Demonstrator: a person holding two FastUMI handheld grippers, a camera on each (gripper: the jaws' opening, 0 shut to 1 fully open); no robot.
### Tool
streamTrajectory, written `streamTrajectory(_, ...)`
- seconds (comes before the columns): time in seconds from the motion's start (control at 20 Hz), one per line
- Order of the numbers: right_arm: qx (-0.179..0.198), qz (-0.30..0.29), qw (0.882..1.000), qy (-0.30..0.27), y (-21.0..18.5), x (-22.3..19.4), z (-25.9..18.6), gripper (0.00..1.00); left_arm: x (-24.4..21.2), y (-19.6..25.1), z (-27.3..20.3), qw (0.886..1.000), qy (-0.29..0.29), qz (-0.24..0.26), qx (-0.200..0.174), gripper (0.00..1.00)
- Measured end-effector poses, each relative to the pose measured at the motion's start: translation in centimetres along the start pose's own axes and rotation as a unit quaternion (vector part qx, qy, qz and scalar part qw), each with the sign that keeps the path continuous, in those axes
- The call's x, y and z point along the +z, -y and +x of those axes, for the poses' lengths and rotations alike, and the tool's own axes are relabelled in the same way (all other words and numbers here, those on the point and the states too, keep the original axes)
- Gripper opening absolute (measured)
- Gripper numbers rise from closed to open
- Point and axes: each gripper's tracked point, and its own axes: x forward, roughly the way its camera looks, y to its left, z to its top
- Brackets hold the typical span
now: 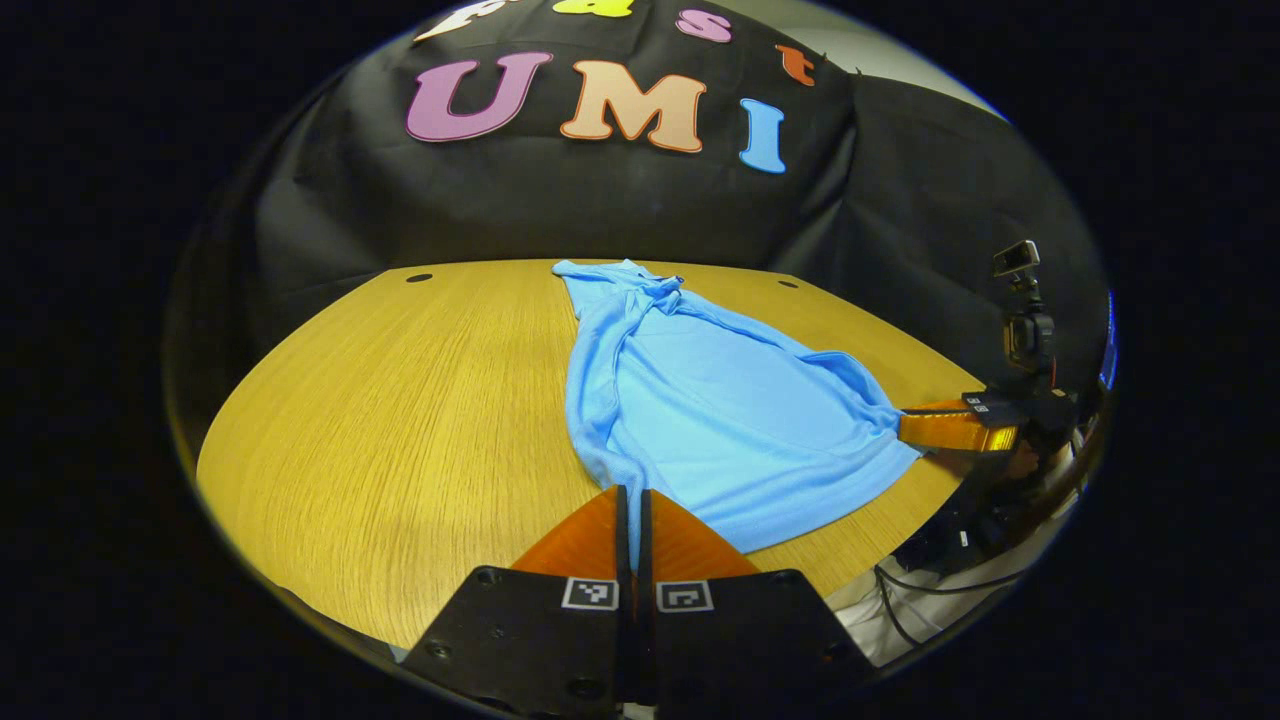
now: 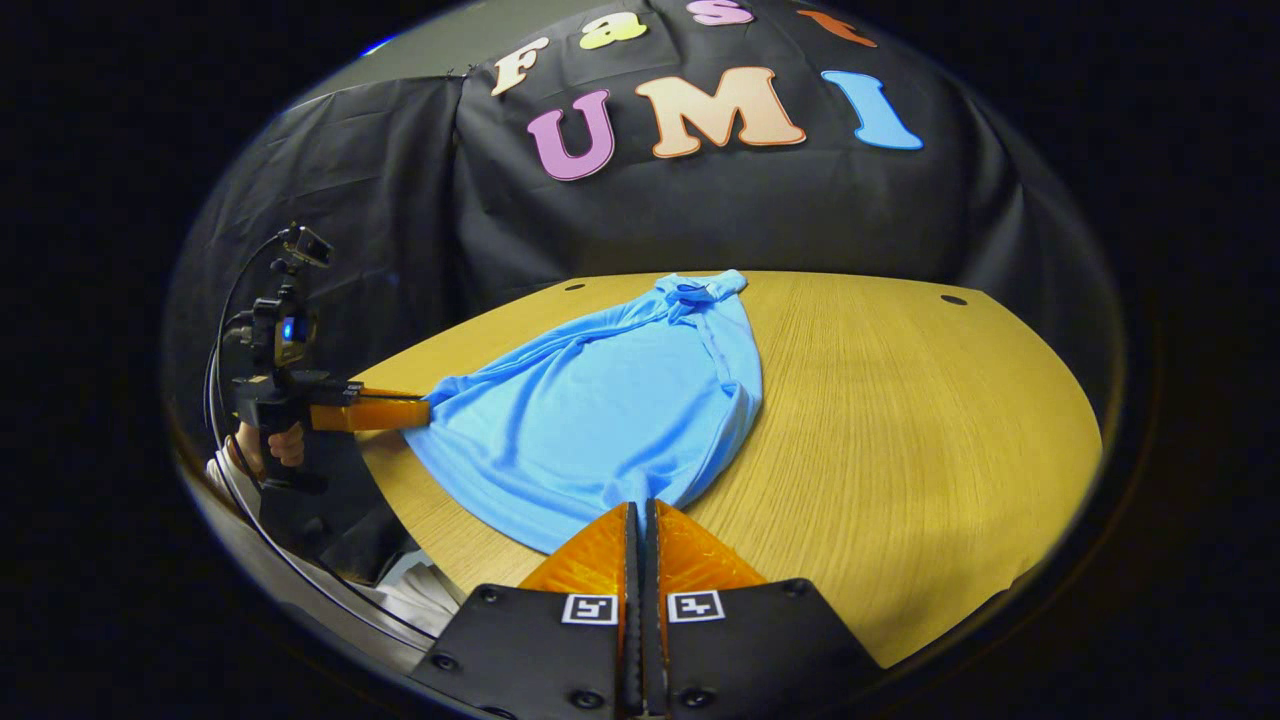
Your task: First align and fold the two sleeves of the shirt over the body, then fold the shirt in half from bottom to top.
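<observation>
A light blue shirt (image 1: 700, 400) lies lengthwise on the wooden table (image 1: 400, 420), collar at the far end and both sleeves folded in over the body. In the left gripper view, my left gripper (image 1: 632, 492) is shut on one bottom corner of the hem. The right gripper (image 1: 905, 425) pinches the other bottom corner at the right. In the right gripper view, my right gripper (image 2: 640, 505) is shut on the near hem of the shirt (image 2: 600, 420). The left gripper (image 2: 425, 410) holds the opposite corner at the left. The hem stretches between them.
The table (image 2: 900, 420) has bare wood on both sides of the shirt and small holes (image 1: 419, 277) near its far edge. Black cloth walls close the booth behind. A hand (image 2: 285, 445) holds the left gripper off the table's near edge, with cables hanging there.
</observation>
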Motion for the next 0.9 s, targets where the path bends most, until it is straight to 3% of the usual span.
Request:
streamTrajectory(0.45, -0.025, -0.005, 0.999, 0.031, 1.9, 10.7, 3.9, 0.04, 10.0, -2.3, 3.5, 0.998, 0.059, 0.001, -0.015, 0.0)
streamTrajectory(0.9, -0.055, -0.068, 0.995, 0.039, 5.4, 23.2, 14.5, 0.04, 21.4, -8.1, 11.6, 0.995, 0.095, -0.013, -0.011, 0.0)
